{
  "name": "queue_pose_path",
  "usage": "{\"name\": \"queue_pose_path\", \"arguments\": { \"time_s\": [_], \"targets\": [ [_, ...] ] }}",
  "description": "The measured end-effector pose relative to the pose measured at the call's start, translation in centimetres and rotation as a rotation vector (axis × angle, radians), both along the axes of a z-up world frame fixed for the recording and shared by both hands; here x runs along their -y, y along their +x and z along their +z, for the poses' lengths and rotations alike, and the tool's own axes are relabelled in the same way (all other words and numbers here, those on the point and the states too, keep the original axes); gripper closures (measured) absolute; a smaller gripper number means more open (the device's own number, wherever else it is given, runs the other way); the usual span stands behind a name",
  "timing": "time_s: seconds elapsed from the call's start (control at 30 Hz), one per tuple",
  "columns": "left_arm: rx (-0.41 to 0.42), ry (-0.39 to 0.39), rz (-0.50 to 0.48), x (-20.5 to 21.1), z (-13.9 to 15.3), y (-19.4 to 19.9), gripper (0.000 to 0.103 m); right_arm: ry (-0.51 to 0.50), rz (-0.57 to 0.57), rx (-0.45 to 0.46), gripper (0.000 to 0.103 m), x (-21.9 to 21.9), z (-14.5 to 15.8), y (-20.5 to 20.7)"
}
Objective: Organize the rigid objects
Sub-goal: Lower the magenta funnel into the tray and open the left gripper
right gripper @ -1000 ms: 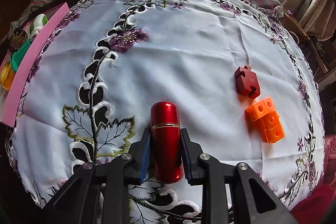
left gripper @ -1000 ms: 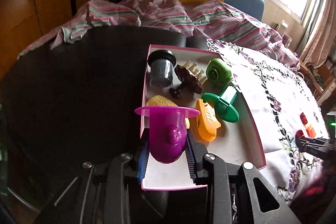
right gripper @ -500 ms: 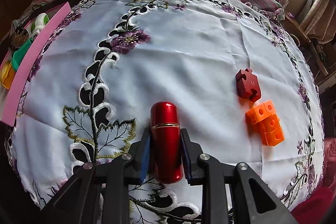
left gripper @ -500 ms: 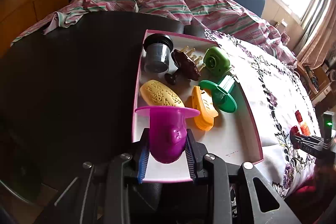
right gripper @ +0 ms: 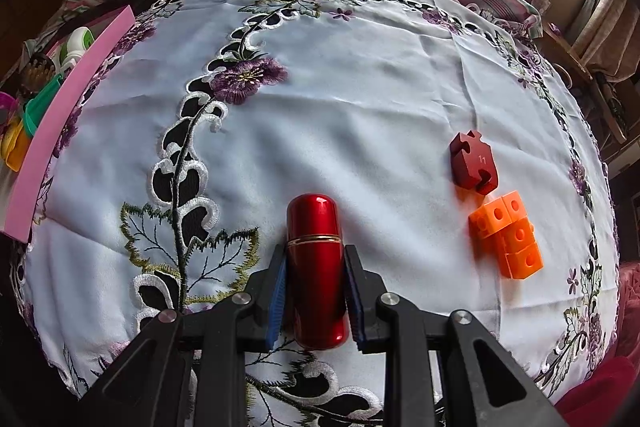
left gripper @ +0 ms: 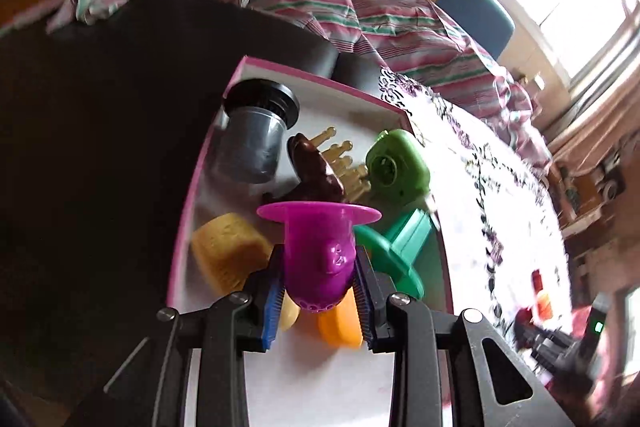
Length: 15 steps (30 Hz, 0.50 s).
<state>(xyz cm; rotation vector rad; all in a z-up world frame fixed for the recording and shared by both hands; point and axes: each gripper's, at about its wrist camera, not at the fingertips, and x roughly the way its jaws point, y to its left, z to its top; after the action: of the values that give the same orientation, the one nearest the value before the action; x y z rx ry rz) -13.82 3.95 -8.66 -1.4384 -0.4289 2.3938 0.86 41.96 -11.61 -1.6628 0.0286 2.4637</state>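
- Left claw [left gripper: 319,277]: both black fingers in view, pitched steeply downward. Blue-ribbed pads [left gripper: 272,301] closed against the sides of a purple flanged cup [left gripper: 319,251], which sits between them with its flange forward of the fingertips. View slightly blurred.
- Right claw [right gripper: 316,281]: both black fingers in view, pitched steeply downward. Blue pads [right gripper: 277,297] pressed on either side of a red capsule-shaped case [right gripper: 316,267], gripped along its lower half, rounded end protruding forward.
- No hand, sleeve or arm visible in either wrist view.
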Motion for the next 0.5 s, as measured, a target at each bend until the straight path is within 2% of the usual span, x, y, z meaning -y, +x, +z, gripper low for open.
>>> {"name": "queue_pose_path", "arguments": {
  "time_s": [0.03,0.17,0.37,0.5],
  "targets": [
    [0.010,0.026,0.003,-0.1,-0.3,-0.4,0.071,-0.002,-0.001,0.000,0.077,0.0,0.0,0.0],
    [0.002,-0.026,0.014,-0.8,-0.4,-1.1,0.070,-0.012,-0.007,-0.001,0.077,-0.2,0.0,0.0],
    [-0.021,-0.056,0.012,0.4,0.9,-0.4,0.051,-0.012,-0.005,-0.001,0.077,-0.2,0.0,0.0],
    [-0.061,-0.067,0.038,1.8,2.1,1.0,0.049,0.002,-0.001,0.001,0.077,0.0,0.0,0.0]
  ]
}}
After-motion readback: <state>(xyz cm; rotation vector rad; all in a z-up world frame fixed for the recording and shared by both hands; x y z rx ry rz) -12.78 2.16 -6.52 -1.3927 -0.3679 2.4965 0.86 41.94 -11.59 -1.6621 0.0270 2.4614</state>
